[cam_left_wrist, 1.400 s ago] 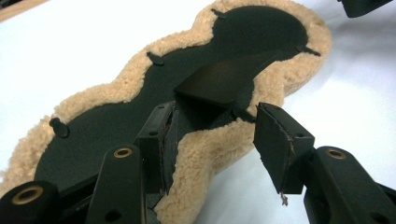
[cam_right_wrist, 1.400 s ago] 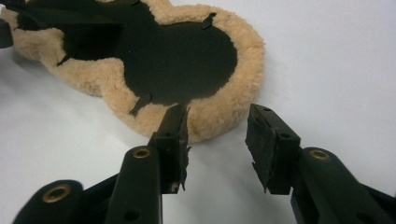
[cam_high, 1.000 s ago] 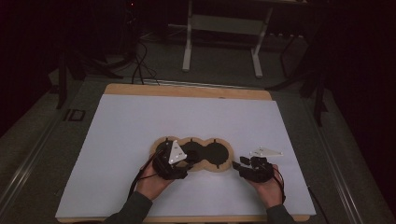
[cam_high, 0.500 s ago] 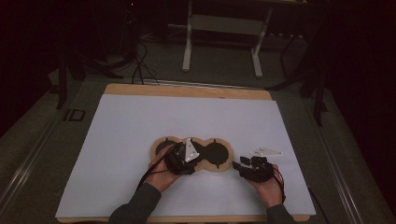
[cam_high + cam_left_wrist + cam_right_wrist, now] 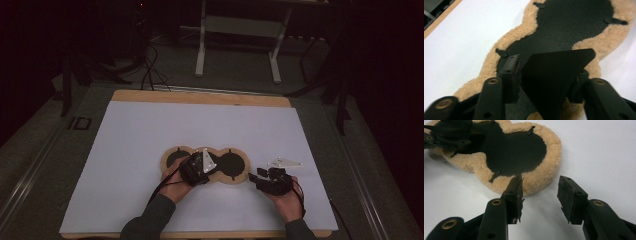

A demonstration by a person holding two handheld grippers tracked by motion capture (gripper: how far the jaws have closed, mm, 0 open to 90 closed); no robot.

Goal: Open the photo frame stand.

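Note:
A tan fleece pad with three rounded lobes and a black inner face lies flat on the white table cover. My left gripper hangs over its middle lobe. In the left gripper view its jaws have just been closing, and my left gripper grips a black flat wedge-shaped piece by its two sides, above the pad's black face. My right gripper rests just right of the pad, pointing at it. In its own view my right gripper stands open with nothing inside, short of the fleece rim.
The white cover lies on a wooden board with bare room to the left, behind and to the right of the pad. Beyond the table stand a metal frame and floor cables in the dark.
My left hand has moved to the right along the pad, from its left lobe to its middle lobe. The right hand has kept still.

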